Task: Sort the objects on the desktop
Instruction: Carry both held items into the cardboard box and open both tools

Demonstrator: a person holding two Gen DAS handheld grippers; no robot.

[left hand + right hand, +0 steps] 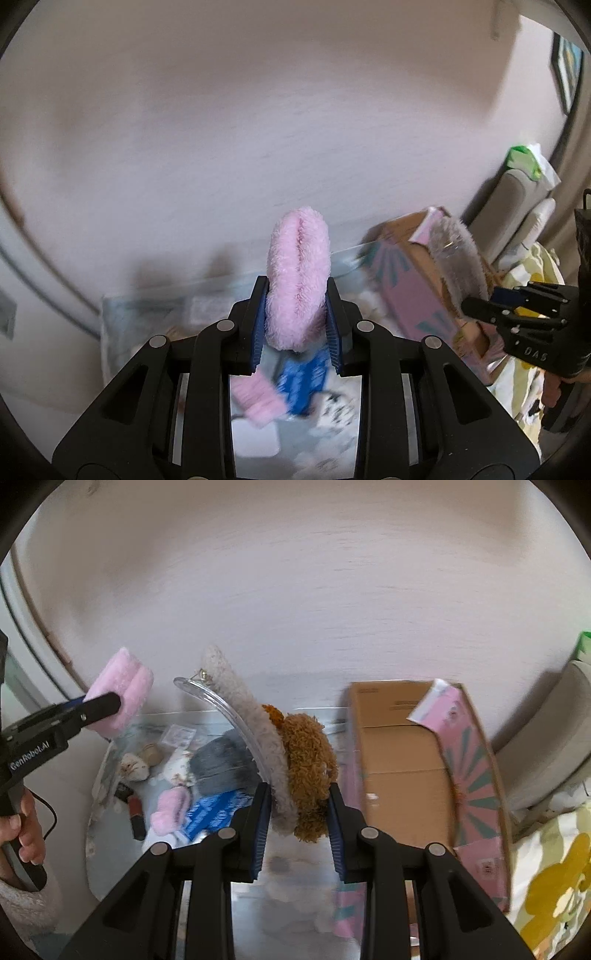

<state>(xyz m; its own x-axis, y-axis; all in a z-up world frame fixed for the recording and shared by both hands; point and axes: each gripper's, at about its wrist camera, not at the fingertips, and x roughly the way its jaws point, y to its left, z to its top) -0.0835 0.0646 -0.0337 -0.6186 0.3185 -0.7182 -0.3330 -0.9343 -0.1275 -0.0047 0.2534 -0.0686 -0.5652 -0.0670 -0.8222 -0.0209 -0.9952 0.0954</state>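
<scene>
My left gripper [296,295] is shut on a fluffy pink headband [298,275] and holds it up in the air; it also shows in the right wrist view [120,696]. My right gripper [299,801] is shut on a grey fluffy headband with a brown plush bear part [295,760] and a clear plastic band [225,709]. It holds this just left of the open cardboard box [399,760]. In the left wrist view the right gripper [476,306] holds the grey headband [458,258] over the box [413,280].
Below lies a clear surface with small items: a blue packet [212,812], a grey cloth [221,762], a pink fluffy piece [170,808], a lipstick [136,816]. A pale wall is behind. A flowered cloth [554,878] lies at the right.
</scene>
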